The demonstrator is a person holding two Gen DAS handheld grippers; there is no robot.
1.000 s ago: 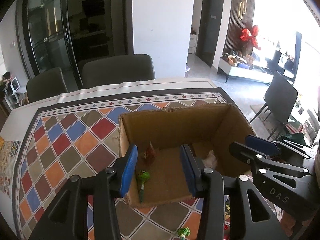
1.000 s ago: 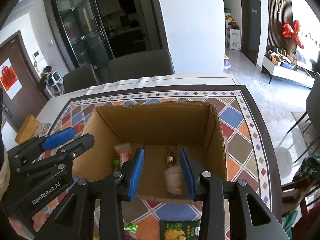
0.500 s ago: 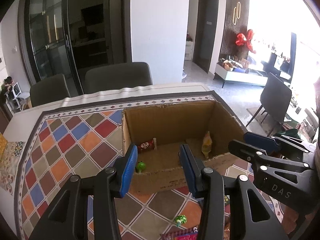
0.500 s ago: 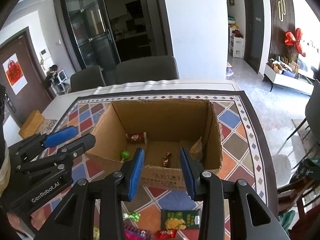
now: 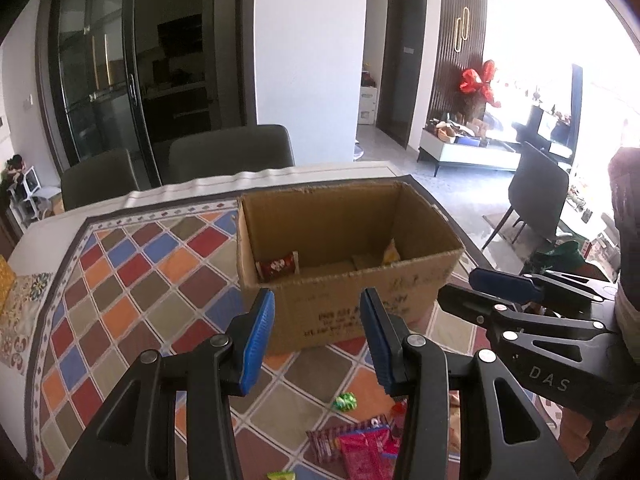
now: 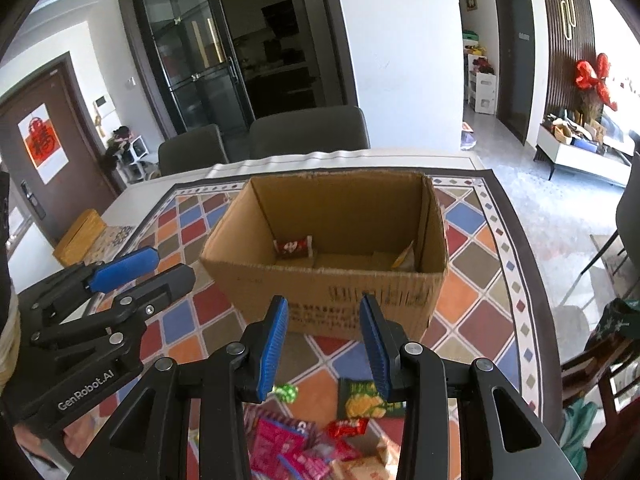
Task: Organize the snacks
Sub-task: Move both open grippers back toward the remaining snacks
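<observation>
Left gripper (image 5: 318, 334): jaws parted by a moderate gap, nothing between the blue pads, touching nothing; it sits at lower centre of the left wrist frame, pointing down toward the near wall of the box (image 5: 344, 308). Right gripper (image 6: 324, 340): same state, jaws parted, empty, no contact; lower centre of the right wrist frame, also facing the box's near wall. Each gripper shows in the other's view, the right one at the right edge, the left one at the left edge, both apart from the box. Box: open-topped cardboard, standing upright on the patterned cloth (image 5: 132, 280), centre of both frames, long axis running left to right across the frame. Contents seen over the near wall: a red packet (image 6: 293, 246) against the far wall, left of centre, leaning, long axis left to right; a yellow packet (image 6: 406, 258) propped tilted in the right corner. The rest of the floor is hidden by the near wall. Loose snacks lie on the cloth in front of the box, lower centre of both frames, below the grippers: a green candy (image 5: 345, 402), a green bag (image 6: 366, 400) lying flat, a small red sweet (image 6: 346, 427), and a heap of pink packets (image 6: 282, 446), overlapping, partly hidden by the gripper frames.
</observation>
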